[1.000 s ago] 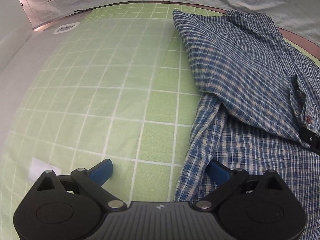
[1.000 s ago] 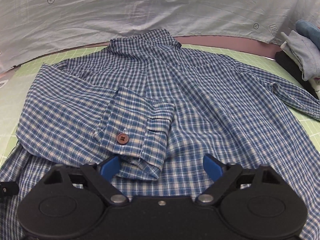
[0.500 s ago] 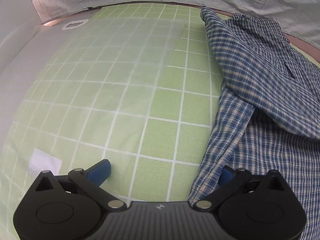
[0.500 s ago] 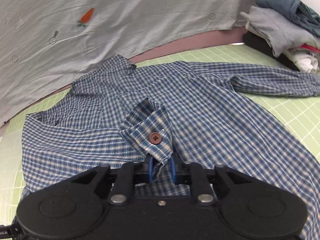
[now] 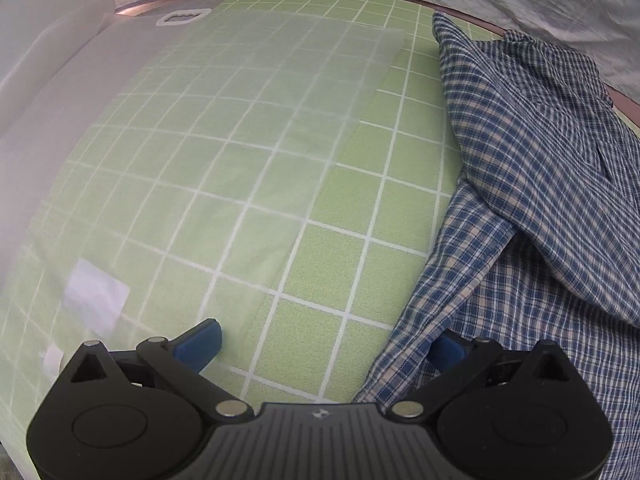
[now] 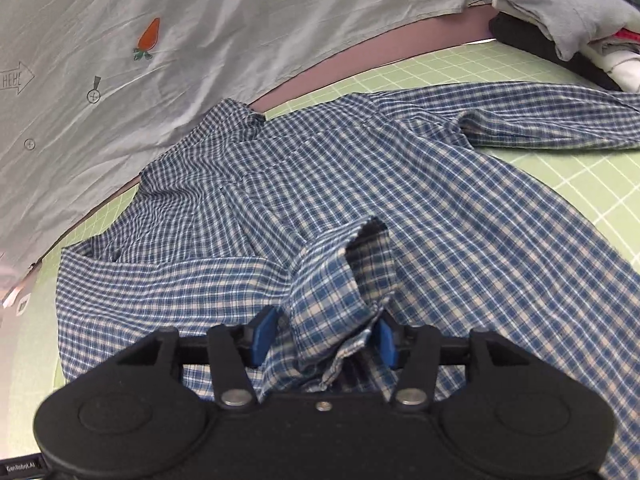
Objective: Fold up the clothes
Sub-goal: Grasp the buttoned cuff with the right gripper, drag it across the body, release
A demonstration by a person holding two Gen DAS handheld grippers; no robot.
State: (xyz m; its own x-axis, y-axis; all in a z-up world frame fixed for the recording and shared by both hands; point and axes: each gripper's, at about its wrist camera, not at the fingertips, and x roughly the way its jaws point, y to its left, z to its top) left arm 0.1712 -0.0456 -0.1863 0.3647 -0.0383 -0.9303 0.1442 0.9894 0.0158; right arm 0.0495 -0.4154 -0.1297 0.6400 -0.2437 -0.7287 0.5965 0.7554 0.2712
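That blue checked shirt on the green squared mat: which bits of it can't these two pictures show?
- Left wrist view: the blue checked shirt runs off the right edge; its hem is hidden behind the left tongs.
- Right wrist view: the sleeve cuff bunches between the right tongs, so its button is hidden; whether they pinch it is unclear.
- The far sleeve is cut off at right.

- Left wrist view looks low across the green mat [image 5: 332,240], toward its far edge.
- Right wrist view sits close over the plaid shirt [image 6: 400,200], which both views share.
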